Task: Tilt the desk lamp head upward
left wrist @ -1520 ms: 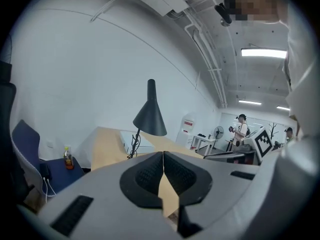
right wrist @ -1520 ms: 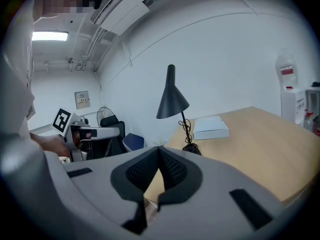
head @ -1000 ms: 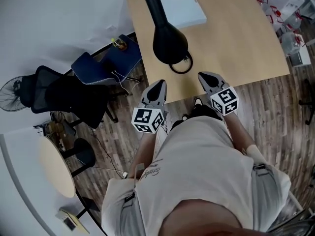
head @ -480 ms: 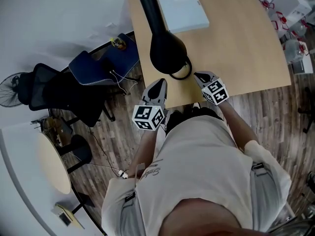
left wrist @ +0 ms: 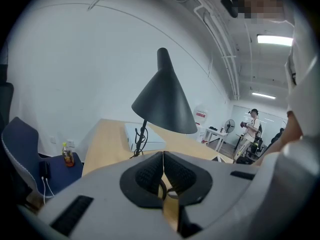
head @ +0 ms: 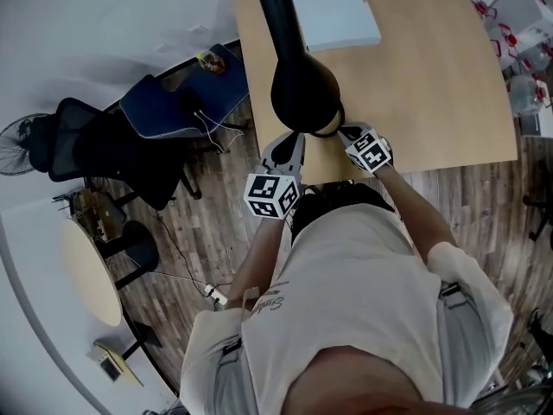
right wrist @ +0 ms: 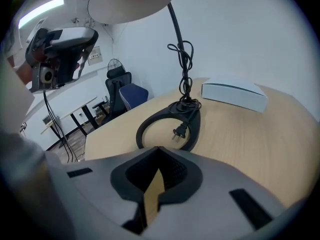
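Observation:
A black desk lamp stands near the front edge of the wooden table [head: 432,85]. Its cone-shaped head [head: 302,93] hangs over the ring base [head: 335,128], opening downward. My left gripper [head: 295,142] is shut and empty at the table's front edge, just below the head. In the left gripper view the head [left wrist: 165,101] rises ahead of the shut left gripper [left wrist: 162,170], apart from it. My right gripper [head: 352,133] is shut beside the base. In the right gripper view the ring base [right wrist: 167,126], with the plug [right wrist: 177,132] lying inside it, sits just beyond the shut right gripper [right wrist: 159,156].
A flat white box [head: 333,11] lies on the table behind the lamp. Left of the table are a dark blue chair [head: 173,102] and a black office chair [head: 95,150]. A small bottle [head: 210,61] stands by the wall. A person [left wrist: 248,129] stands far off.
Both grippers have moved forward toward the lamp. The right one has come in from the right to the base; the left now sits under the head.

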Demonstrator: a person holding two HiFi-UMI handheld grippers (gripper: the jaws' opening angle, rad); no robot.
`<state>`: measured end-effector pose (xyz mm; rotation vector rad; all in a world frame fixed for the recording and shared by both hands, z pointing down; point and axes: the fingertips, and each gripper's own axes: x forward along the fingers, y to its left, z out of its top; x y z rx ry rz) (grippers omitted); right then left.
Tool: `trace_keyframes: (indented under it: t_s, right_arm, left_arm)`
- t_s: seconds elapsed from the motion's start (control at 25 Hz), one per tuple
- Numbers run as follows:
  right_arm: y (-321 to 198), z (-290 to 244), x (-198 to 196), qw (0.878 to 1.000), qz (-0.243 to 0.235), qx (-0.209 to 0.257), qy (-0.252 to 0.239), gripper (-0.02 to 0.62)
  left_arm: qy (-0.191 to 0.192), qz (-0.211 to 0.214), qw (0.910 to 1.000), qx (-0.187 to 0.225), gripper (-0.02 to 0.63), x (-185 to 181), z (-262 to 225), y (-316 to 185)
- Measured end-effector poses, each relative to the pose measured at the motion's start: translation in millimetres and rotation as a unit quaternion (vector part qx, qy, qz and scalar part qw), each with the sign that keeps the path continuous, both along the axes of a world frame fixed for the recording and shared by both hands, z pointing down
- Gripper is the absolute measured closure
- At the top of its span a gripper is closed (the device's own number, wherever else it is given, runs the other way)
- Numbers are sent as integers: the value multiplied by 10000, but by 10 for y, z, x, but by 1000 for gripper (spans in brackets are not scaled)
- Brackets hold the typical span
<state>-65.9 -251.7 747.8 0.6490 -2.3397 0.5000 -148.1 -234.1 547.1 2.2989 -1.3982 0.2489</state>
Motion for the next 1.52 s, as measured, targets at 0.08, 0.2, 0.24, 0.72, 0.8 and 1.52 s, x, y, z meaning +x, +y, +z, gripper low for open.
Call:
trace_keyframes:
  t_s: [0.08, 0.2, 0.24, 0.72, 0.8, 1.52]
  right_arm:
    - [-30, 28, -17, 10000, -24, -5, 17, 600]
    - [-92, 44, -43, 10000, -67, 5, 53, 600]
    - [-101, 62, -47, 9999, -95, 0, 98, 600]
    - [-77, 107, -47, 9976, -377, 21, 579, 600]
    - [-73, 102, -47, 9977, -399, 9, 548, 600]
    - [-94, 139, -48, 9983, -181, 65, 544, 600]
  left_arm:
    - [-5, -25, 10000, 19, 591, -12, 2, -39]
    - [16, -39, 10000, 69, 591, -6, -13, -95]
    - [25, -27, 10000, 82, 591, 6, -15, -106]
    - [109, 135, 9991, 375, 591, 99, -129, -153]
    - [181, 149, 9987, 446, 591, 112, -165, -142]
    - [35, 345, 9960, 821, 591, 176, -305, -2]
